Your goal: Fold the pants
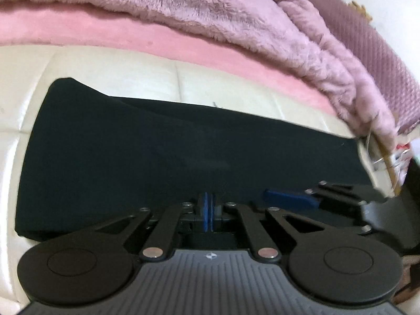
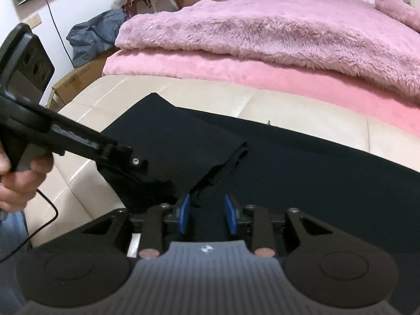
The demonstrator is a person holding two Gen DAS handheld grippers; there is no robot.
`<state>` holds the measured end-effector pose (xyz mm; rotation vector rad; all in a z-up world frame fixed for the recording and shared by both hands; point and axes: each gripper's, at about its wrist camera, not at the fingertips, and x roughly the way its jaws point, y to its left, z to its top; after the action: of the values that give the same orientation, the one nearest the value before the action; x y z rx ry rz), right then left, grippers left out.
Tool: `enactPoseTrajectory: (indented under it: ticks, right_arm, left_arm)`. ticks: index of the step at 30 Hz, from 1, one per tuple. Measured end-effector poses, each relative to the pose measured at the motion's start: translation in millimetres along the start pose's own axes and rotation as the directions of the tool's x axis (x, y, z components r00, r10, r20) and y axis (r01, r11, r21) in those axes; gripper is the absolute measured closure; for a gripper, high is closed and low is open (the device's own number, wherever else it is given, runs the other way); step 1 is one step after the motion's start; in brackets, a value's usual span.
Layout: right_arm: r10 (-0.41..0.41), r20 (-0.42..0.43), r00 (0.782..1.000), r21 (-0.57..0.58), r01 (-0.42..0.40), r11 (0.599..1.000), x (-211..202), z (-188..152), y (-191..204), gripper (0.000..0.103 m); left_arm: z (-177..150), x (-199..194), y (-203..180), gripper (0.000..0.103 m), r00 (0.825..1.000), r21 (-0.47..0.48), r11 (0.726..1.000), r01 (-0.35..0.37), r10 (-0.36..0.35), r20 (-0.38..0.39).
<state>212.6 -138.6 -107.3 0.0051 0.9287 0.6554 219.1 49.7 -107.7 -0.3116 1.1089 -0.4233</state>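
Right wrist: black pants (image 2: 288, 157) flat on cream bed (image 2: 210, 94), pink blankets (image 2: 262, 34) behind, cardboard box (image 2: 78, 78) at wall. Right gripper (image 2: 208, 214) open over fabric, holding nothing; left gripper (image 1: 208, 211) closed, contents unclear.

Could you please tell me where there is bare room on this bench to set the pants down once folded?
Bare cream bench runs between the black pants and the pink blanket, and at the left end. The near edge is crowded by the left gripper and the right gripper.
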Motion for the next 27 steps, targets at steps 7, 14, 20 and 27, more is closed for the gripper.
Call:
enactPoseTrajectory:
  ticks: [7,14,20,27]
  right_arm:
    - [-0.043,-0.021,0.999,-0.019,0.042,0.999,9.2,4.2,1.2,0.084]
    - [-0.053,-0.025,0.998,0.014,0.053,0.998,5.6,-1.8,-3.7,0.083]
    - [-0.052,-0.026,0.998,0.026,0.052,0.998,0.6,-9.2,-4.1,0.083]
    - [-0.031,-0.011,0.999,-0.002,0.031,1.0,-2.4,-6.9,-0.4,0.083]
  left_arm:
    - [-13.4,-4.7,-29.8,0.07,0.997,0.225,0.971,-0.075,0.067,0.041]
    - [-28.6,14.1,-45.1,0.054,0.987,0.36,0.92,-0.155,0.157,0.024]
    - [-24.4,17.0,-28.4,0.073,0.992,0.276,0.953,-0.125,0.128,0.006]
    - [-9.8,8.0,2.8,0.099,0.999,0.059,0.998,-0.027,0.029,-0.021]
